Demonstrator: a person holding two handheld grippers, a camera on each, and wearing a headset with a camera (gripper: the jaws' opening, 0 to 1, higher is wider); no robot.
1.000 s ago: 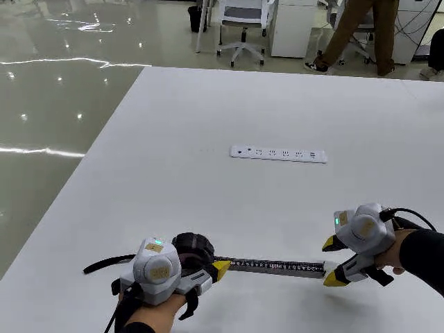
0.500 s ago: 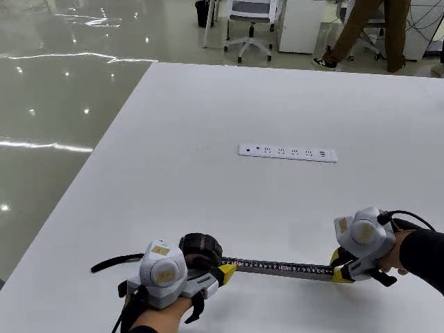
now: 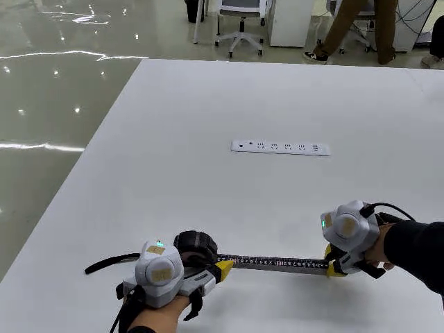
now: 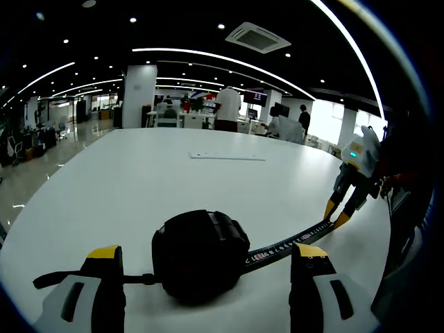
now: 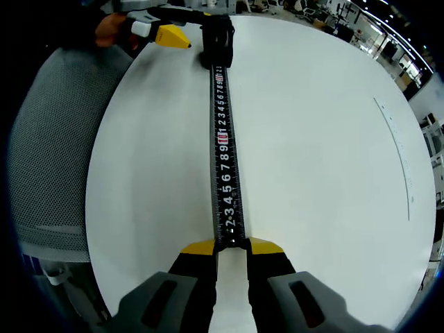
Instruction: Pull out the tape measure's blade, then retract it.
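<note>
A black tape measure case (image 3: 195,246) lies near the table's front edge, and its dark blade (image 3: 277,263) runs out to the right along the tabletop. My left gripper (image 3: 208,262) stands open, its yellow-tipped jaws on either side of the case (image 4: 201,253) with a gap on each side. My right gripper (image 5: 232,244) is shut on the blade's end hook, and the numbered blade (image 5: 223,146) stretches away to the case (image 5: 216,38). In the head view the right gripper (image 3: 331,268) sits at the blade's right end.
A white power strip (image 3: 280,147) lies mid-table beyond the blade. The case's black wrist strap (image 3: 109,263) trails left toward the table's left edge. A person's legs (image 3: 354,28) and an office chair (image 3: 239,21) stand on the shiny floor beyond the far edge.
My right gripper, open beside the blade's tip a second ago, has shut on it. The blade's length and the left gripper look the same; the camera shifted slightly.
</note>
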